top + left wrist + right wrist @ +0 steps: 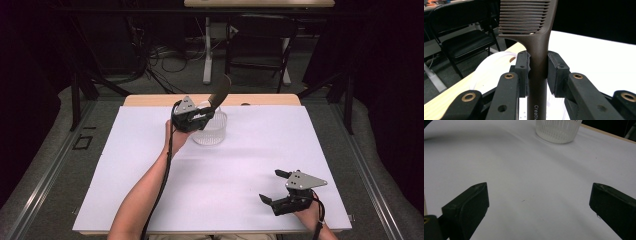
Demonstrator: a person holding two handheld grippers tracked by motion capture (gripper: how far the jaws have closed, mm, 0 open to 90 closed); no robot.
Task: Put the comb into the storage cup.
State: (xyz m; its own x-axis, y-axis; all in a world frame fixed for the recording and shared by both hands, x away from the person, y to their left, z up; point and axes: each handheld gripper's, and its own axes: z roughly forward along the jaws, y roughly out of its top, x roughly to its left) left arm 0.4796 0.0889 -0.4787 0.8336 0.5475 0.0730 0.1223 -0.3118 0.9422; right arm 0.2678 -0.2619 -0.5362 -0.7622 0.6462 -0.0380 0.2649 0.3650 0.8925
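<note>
1. The left tool (196, 116) is clamped on the handle of a dark brown plastic comb (534, 37). Its two black pads press the handle from either side, and the toothed end rises up and away beyond the jaw tips.
2. Seen from the high view, the comb (220, 93) slants up from the left tool toward the far edge of the counter, its teeth clear of everything around it.
3. Directly below and just beyond the left tool stands a small translucent white ribbed plastic basket (210, 131). In the left gripper view its pale rim (489, 62) curves under the jaws on the left side, close beneath the comb's handle.
4. The right tool (272, 186) sits well apart from the left one, near the counter's near right corner, held low over the white sheet. Its jaws stand wide apart with nothing between them.
5. From the right tool's own camera, the same basket (558, 130) stands far ahead, with bare white sheet between it and the jaws.
6. The white sheet covering the counter (260, 160) leaves a strip of light wood (150, 100) showing along the far edge, just behind the left tool.
7. Beyond the counter, a black folding chair (466, 42) stands on the grey floor, with dark cables (170, 60) and white desk legs (207, 50) behind it.
</note>
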